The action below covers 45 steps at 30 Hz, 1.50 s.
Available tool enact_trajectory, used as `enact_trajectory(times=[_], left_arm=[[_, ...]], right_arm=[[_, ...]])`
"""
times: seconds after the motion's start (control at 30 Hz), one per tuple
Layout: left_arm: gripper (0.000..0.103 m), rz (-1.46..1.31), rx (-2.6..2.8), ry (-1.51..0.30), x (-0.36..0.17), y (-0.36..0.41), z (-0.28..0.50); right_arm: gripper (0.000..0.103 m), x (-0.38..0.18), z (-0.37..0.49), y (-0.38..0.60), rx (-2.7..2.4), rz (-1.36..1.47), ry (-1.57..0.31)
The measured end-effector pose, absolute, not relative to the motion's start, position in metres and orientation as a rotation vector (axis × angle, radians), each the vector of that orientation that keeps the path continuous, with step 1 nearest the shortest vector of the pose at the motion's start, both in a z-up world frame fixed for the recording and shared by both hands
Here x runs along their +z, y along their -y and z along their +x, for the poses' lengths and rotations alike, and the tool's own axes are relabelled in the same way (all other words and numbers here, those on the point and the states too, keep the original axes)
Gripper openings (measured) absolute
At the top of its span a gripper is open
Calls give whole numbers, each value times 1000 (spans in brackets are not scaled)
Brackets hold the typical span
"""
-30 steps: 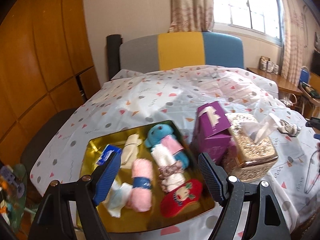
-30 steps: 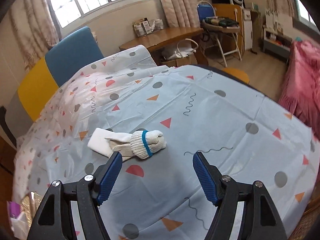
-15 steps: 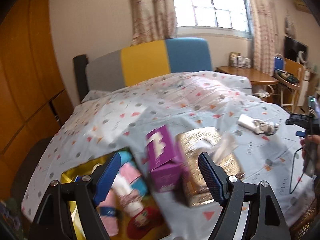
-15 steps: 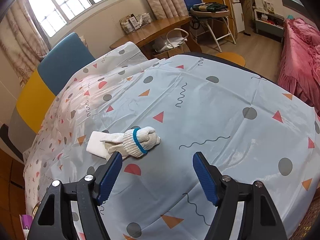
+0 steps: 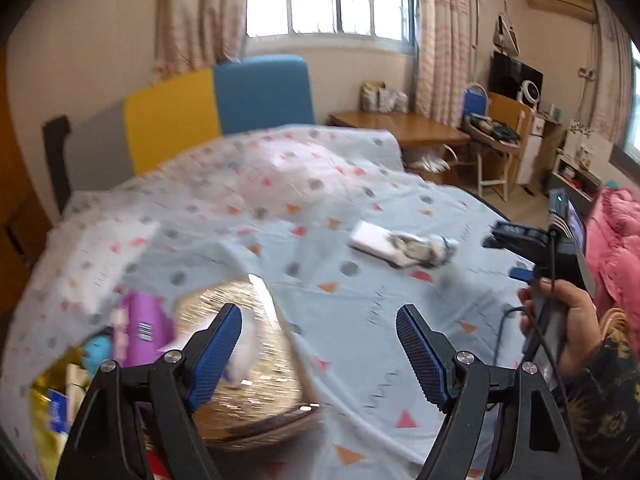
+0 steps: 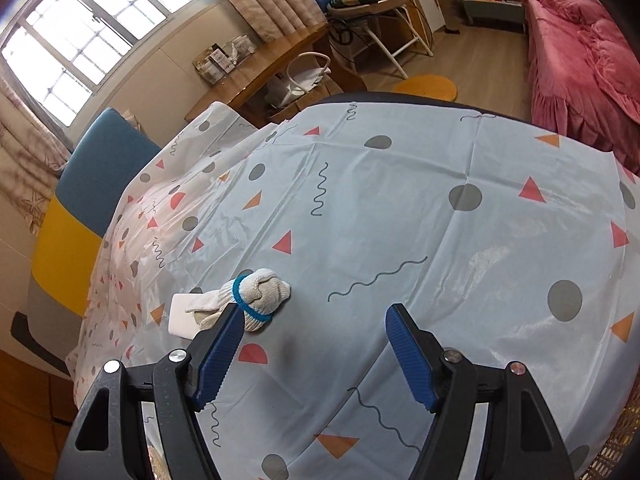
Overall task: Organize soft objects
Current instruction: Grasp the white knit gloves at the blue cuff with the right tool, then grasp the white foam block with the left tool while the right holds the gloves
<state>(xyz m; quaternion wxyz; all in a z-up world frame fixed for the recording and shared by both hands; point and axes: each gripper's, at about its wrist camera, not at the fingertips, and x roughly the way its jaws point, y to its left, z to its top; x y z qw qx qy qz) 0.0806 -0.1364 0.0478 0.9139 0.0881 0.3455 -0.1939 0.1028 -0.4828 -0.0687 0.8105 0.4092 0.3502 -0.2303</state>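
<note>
A rolled white work glove with a blue band [image 6: 260,294] lies on the patterned tablecloth, partly on a white folded cloth [image 6: 182,314]. My right gripper [image 6: 314,354] is open and empty, just in front of and right of the glove. In the left wrist view the same glove [image 5: 424,250] and white cloth [image 5: 372,238] lie far ahead. My left gripper [image 5: 320,354] is open and empty, above the gold tissue box [image 5: 244,364]. The gold tray [image 5: 42,400] with soft items shows at the lower left edge.
A purple box [image 5: 142,330] stands left of the gold tissue box. A person's hand [image 5: 568,320] holds the right gripper at the right. A blue and yellow chair back [image 5: 220,100], a wooden desk [image 5: 400,128] and a pink bed [image 6: 580,52] surround the table.
The left gripper swung right, away from the gold tray, and the glove and the other hand came into its view. The right gripper rolled and drew closer to the glove.
</note>
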Motion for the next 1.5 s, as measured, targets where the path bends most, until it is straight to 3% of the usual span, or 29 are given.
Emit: enact_trajectory(times=[0.2,0.43,0.73,0.77,0.8,0.9,1.07,1.23,1.5], left_arm=[[80,193,-422,-762,30,150,79],[80,179,-430,-783,25,146,82],[80,180,-447,-801,19,155,88],[80,180,-449,-807,18,157,88],[80,181,-450,-810,17,158,90],[80,172,-464,-817,18,165,94],[80,122,-475,-873,16,181,113],[80,11,-445,-1012,-2,206,150],[80,-52,-340,-1143,-37,249,215]], right_arm=[[74,-73,121,466,-378,848,-827],[76,-52,207,437,-239,346,-947],[76,-102,261,404,-85,-56,-1155],[72,-107,260,402,-101,-87,-1164],[52,-110,257,401,-123,-111,-1166],[42,-100,242,405,-102,-46,-1137],[42,-76,195,420,-161,89,-1103],[42,-91,171,454,-303,325,-1103],[42,-94,175,464,-384,281,-1124]])
